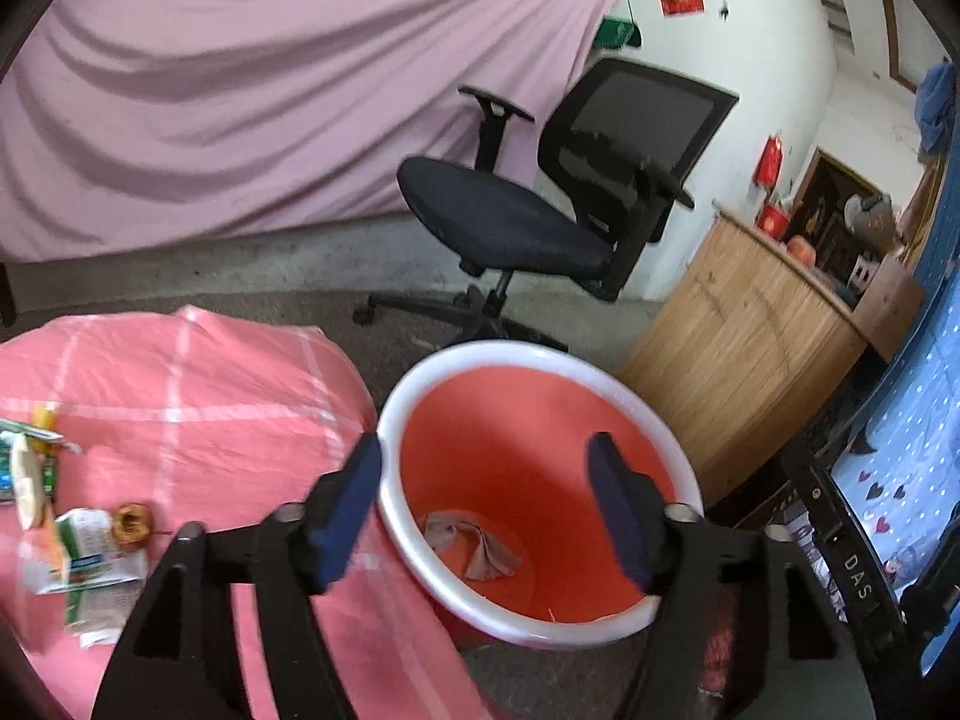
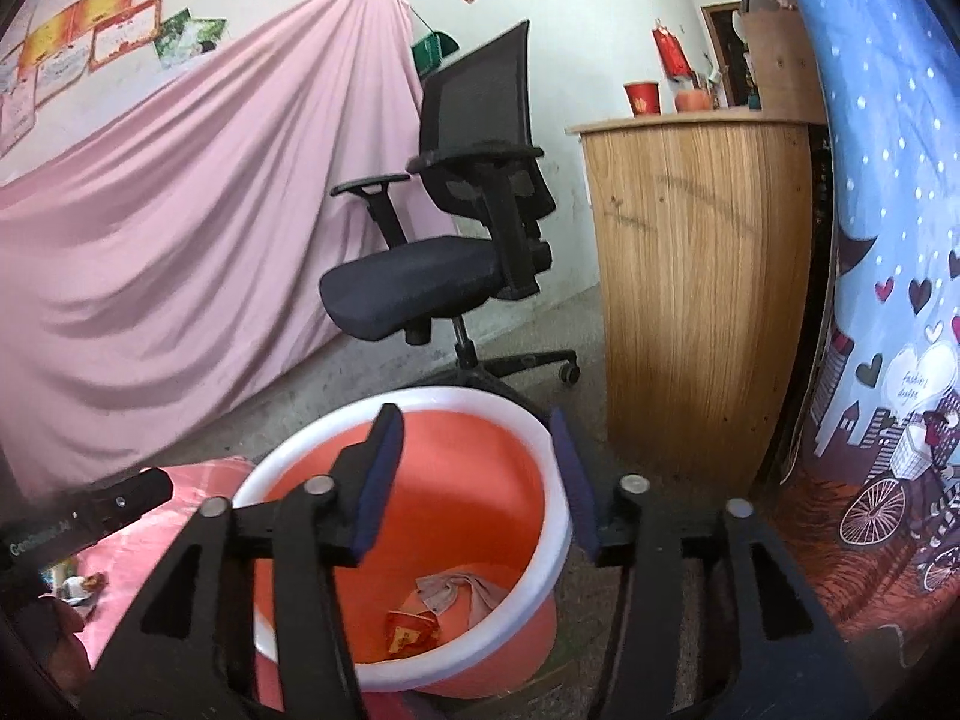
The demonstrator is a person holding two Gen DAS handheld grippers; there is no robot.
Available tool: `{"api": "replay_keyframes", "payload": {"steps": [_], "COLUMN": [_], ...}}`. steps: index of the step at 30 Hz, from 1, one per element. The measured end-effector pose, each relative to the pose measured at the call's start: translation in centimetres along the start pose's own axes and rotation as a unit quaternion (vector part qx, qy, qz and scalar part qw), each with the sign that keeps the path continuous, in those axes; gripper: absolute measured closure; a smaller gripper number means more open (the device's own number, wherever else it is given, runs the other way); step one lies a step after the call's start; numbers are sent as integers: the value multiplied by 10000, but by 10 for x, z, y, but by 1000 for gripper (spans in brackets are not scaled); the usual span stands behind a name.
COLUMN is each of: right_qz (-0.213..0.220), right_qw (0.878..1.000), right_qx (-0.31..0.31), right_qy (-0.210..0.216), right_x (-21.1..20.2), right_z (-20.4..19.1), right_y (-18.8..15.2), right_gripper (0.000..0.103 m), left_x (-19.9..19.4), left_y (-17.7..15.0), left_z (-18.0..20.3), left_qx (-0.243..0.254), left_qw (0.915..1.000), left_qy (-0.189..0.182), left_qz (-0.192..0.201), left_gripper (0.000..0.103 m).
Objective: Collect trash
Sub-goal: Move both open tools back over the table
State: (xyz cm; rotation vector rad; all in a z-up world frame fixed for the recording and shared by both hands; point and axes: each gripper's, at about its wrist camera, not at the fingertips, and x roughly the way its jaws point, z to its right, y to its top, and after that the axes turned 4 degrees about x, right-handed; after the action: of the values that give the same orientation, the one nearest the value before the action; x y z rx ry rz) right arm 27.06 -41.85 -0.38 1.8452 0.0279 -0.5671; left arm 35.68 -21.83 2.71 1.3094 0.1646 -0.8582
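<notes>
An orange bucket with a white rim [image 1: 540,354] stands on the floor beside a pink-covered table [image 1: 198,396]; it also shows in the right wrist view [image 2: 420,402]. A crumpled brownish tissue [image 1: 480,546] lies at its bottom, seen again in the right wrist view [image 2: 462,591] next to a red wrapper [image 2: 411,630]. My left gripper [image 1: 486,510] is open and empty above the bucket. My right gripper [image 2: 480,480] is open and empty over the bucket's rim. On the table lie a green-white wrapper [image 1: 90,564], a brown apple core [image 1: 132,525] and more packets [image 1: 27,468].
A black office chair [image 1: 540,204] stands behind the bucket, in front of a pink draped sheet [image 1: 240,90]. A wooden cabinet [image 1: 738,348] is right of the bucket, with a blue patterned curtain [image 2: 888,240] further right. The left gripper's body [image 2: 90,510] shows at the right view's left edge.
</notes>
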Motion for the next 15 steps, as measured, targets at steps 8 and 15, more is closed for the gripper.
{"api": "replay_keyframes", "payload": {"steps": [8, 15], "right_qz": [490, 975], "right_qw": [9984, 9929], "right_qx": [-148, -137], "right_qy": [252, 664], "right_x": [-46, -95], "right_z": [-13, -21], "right_y": [19, 23], "right_gripper": [0, 0], "left_x": [-67, -126], "left_y": [-6, -24], "left_z": [-1, 2], "left_qx": [236, 492], "left_qw": [9937, 9815], "left_qy": [436, 730], "left_qz": [1009, 1698], "left_gripper": [4, 2]}}
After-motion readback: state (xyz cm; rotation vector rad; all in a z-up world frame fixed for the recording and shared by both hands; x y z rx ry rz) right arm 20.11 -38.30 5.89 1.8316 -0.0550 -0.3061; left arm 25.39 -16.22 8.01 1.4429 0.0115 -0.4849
